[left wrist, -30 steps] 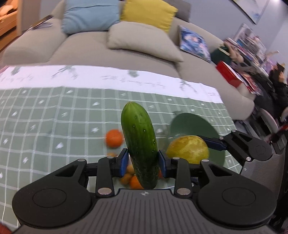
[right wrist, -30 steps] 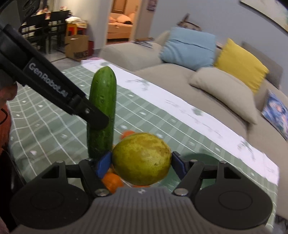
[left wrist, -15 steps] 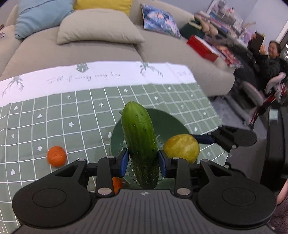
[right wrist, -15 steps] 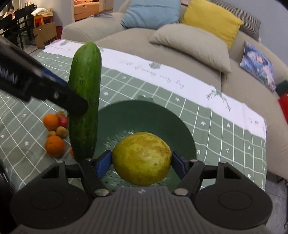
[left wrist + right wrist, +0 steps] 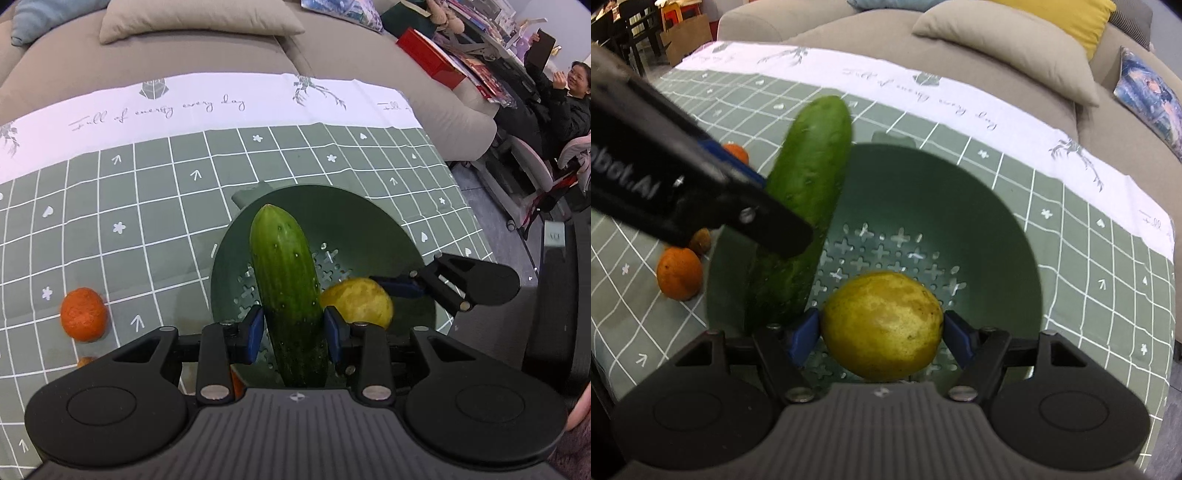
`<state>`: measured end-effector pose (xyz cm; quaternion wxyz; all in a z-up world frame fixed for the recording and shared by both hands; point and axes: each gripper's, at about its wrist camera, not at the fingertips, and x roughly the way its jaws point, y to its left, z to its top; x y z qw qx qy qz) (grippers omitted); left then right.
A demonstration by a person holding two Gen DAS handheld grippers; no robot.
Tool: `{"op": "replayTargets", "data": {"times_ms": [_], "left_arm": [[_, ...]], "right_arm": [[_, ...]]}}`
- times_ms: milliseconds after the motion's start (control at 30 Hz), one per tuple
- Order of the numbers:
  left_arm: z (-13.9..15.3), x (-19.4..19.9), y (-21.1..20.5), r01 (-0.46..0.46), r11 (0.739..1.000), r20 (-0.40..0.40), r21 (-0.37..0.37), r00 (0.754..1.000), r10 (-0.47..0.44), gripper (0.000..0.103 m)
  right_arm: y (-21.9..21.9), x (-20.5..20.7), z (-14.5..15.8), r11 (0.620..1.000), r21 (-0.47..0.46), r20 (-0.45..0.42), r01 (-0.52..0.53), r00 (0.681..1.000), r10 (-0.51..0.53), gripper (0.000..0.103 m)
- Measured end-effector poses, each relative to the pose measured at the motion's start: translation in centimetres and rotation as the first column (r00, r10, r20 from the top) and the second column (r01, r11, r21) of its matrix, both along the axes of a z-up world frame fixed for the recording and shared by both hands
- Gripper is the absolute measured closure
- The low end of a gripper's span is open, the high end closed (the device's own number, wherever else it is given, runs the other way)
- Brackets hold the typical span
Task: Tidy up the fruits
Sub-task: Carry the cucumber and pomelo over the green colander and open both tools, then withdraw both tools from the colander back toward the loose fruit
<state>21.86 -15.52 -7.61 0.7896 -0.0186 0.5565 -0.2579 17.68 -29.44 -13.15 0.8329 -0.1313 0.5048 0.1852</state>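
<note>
Orange (image 5: 84,314) left of colander (image 5: 373,236).

cucumber (image 5: 286,288) green | lemon (image 5: 882,325) yellow (mottled) | tablecloth (image 5: 147,206) green, white grid

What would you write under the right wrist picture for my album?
Right gripper holds a yellow-green fruit over the green strainer bowl, beside the cucumber.

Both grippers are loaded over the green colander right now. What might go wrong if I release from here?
1. The long green cucumber in the left gripper stands nearly upright; dropped, it may tip over the dark green perforated colander's rim.
2. The round yellow-green citrus fruit in the right gripper sits close beside the cucumber, so the grippers could collide.
3. The loose orange tangerine could roll if the colander is bumped.
</note>
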Motion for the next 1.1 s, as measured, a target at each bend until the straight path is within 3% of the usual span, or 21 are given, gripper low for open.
{"op": "replayTargets", "data": {"times_ms": [300, 567, 633, 700, 967, 1100], "left_arm": [[-2.8, 1.5, -0.6, -0.009, 1.0, -0.067, 0.019, 0.998, 0.011, 0.064], [-2.9, 1.5, -0.8, 0.01, 1.0, -0.065, 0.027, 0.998, -0.009, 0.064], [-2.9, 1.5, -0.7, 0.012, 1.0, -0.066, 0.026, 0.998, -0.011, 0.059], [-2.6, 1.4, -0.6, 0.013, 1.0, -0.059, 0.023, 0.998, -0.011, 0.052], [-0.1, -0.1, 1.0, 0.014, 1.0, -0.022, -0.017, 1.0, -0.014, 0.05], [1.6, -1.2, 2.2, 0.008, 1.0, 0.026, 0.002, 1.0, -0.009, 0.05]], "right_arm": [[0.1, 1.2, -1.7, 1.0, -0.001, -0.036, -0.017, 0.999, 0.017, 0.035], [0.0, 1.3, -1.6, 1.0, 0.005, -0.049, -0.021, 0.999, 0.022, 0.034], [0.1, 1.3, -1.5, 1.0, -0.007, -0.058, -0.026, 0.998, 0.025, 0.034], [0.4, 1.3, -1.5, 0.999, -0.034, -0.061, -0.032, 0.998, 0.029, 0.034], [0.5, 0.9, 0.3, 0.995, -0.104, -0.019, -0.006, 1.0, 0.004, 0.023], [0.6, 0.1, 2.2, 0.993, -0.113, 0.017, 0.033, 0.999, -0.031, 0.021]]}}
